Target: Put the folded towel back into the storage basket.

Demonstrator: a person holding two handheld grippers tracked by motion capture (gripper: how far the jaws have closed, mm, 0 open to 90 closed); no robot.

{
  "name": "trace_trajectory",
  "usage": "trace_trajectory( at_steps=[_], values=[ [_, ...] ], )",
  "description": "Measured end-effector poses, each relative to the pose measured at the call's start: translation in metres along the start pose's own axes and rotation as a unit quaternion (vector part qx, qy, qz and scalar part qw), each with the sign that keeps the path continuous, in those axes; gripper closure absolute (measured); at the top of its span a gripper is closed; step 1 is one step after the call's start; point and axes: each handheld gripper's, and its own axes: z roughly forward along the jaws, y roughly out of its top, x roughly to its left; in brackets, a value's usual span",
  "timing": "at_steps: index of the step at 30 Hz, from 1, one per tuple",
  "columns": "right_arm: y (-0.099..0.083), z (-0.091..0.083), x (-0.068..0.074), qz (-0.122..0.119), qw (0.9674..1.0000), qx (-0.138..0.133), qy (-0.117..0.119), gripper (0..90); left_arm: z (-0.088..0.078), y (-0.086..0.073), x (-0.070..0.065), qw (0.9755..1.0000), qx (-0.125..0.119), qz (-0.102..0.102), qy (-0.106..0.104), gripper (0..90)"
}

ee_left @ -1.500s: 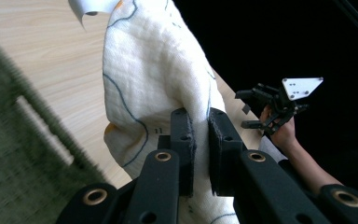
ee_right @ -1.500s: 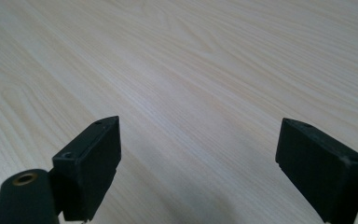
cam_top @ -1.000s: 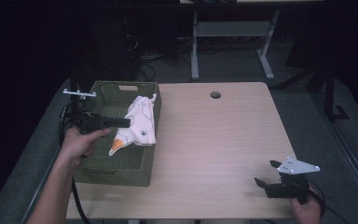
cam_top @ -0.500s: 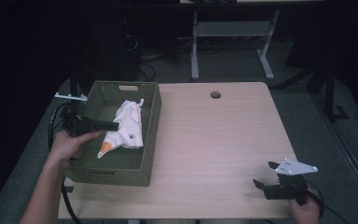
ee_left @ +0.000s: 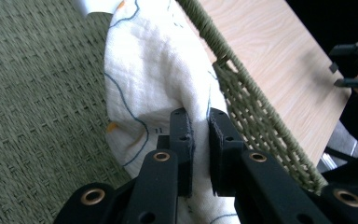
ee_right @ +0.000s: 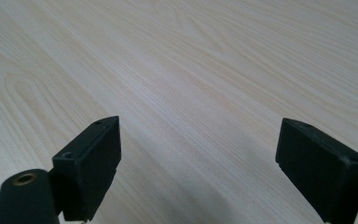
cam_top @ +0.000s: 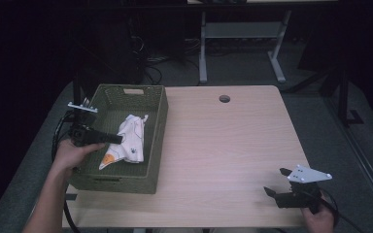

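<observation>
Cloth [cam_top: 128, 141] lowered into basket [cam_top: 158, 116], left gripper [ee_left: 199, 135] clamped

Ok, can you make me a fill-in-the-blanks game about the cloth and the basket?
1. The white printed cloth lies inside the green woven ____.
2. The left tongs are ____ on that cloth.
3. The right tongs have their jaws wide ____ above the light wooden table.
4. The round hole is in the ____.

Missing words: basket; shut; open; table
</observation>
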Motion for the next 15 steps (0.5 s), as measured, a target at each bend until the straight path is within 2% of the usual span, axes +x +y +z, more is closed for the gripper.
trace_trajectory(
  at_steps=[3,5,6,7,8,9,10,12,15],
  values=[
    [-0.001,0.001,-0.001,0.001,1.0000,0.003,0.000,13.5,0.003,0.002,0.002,0.9999,0.010,0.005,0.001,81.7],
    [-0.001,0.002,-0.002,0.000,1.0000,0.004,0.001,13.5,0.007,0.006,0.005,0.9996,0.021,0.016,0.006,81.7],
    [-0.002,0.003,-0.003,0.006,1.0000,0.005,0.003,13.5,0.010,0.011,0.009,0.9983,0.029,0.040,0.031,79.3],
    [-0.002,0.004,-0.003,0.008,1.0000,0.004,0.005,13.5,0.010,0.011,0.009,0.9983,0.029,0.040,0.031,72.0],
    [-0.003,0.006,-0.004,0.008,0.9999,0.006,0.008,13.5,0.012,0.019,0.014,0.9933,0.046,0.038,0.099,60.0],
    [-0.003,0.006,-0.004,0.008,0.9999,0.006,0.008,13.5,0.012,0.019,0.014,0.9933,0.046,0.038,0.099,56.3],
    [-0.002,0.010,-0.004,0.005,0.9998,0.015,0.013,13.5,0.011,0.022,0.017,0.9922,0.045,0.030,0.112,56.4],
    [-0.002,0.012,-0.003,0.001,0.9997,0.018,0.014,13.5,0.012,0.022,0.017,0.9927,0.040,0.029,0.111,56.4],
    [-0.002,0.012,-0.001,-0.001,0.9997,0.020,0.014,13.5,0.020,0.020,0.015,0.9918,0.052,0.032,0.113,56.3]
  ],
)
